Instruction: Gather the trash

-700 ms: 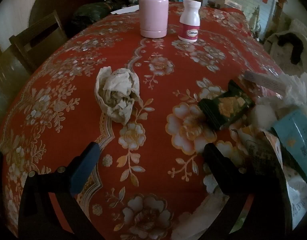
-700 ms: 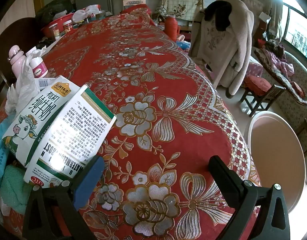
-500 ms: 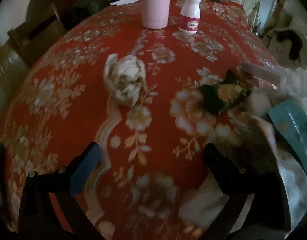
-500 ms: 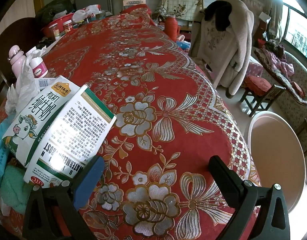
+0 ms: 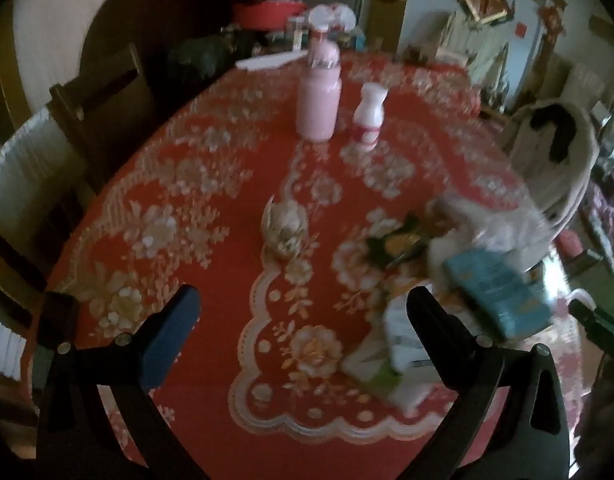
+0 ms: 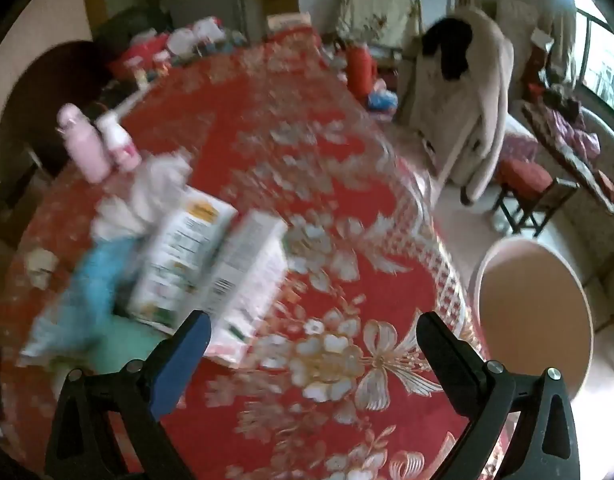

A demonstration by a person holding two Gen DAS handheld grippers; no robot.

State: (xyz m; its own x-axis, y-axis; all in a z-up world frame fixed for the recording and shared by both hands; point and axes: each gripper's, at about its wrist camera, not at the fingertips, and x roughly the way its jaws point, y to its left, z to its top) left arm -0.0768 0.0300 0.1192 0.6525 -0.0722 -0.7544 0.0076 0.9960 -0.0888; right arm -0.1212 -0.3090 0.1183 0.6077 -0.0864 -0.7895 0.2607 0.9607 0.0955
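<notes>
A crumpled paper ball (image 5: 285,230) lies mid-table on the red floral cloth (image 5: 211,264). To its right sits a green-yellow wrapper (image 5: 395,242), a clear plastic bag (image 5: 491,224), a teal packet (image 5: 495,292) and white cartons (image 5: 399,344). My left gripper (image 5: 303,312) is open and empty, well above the table. In the right wrist view two milk cartons (image 6: 211,268), the teal packet (image 6: 87,284) and the white bag (image 6: 147,192) lie at left. My right gripper (image 6: 313,336) is open and empty, raised above the cloth.
A pink bottle (image 5: 319,96) and a white pill bottle (image 5: 369,118) stand at the table's far side. A wooden chair (image 5: 95,104) stands left. A coat-draped chair (image 6: 463,108) and a round pink stool (image 6: 535,312) stand right of the table.
Both grippers have lifted up and back from the table, so the trash looks smaller and farther. Both views are motion-blurred. Nothing was taken hold of.
</notes>
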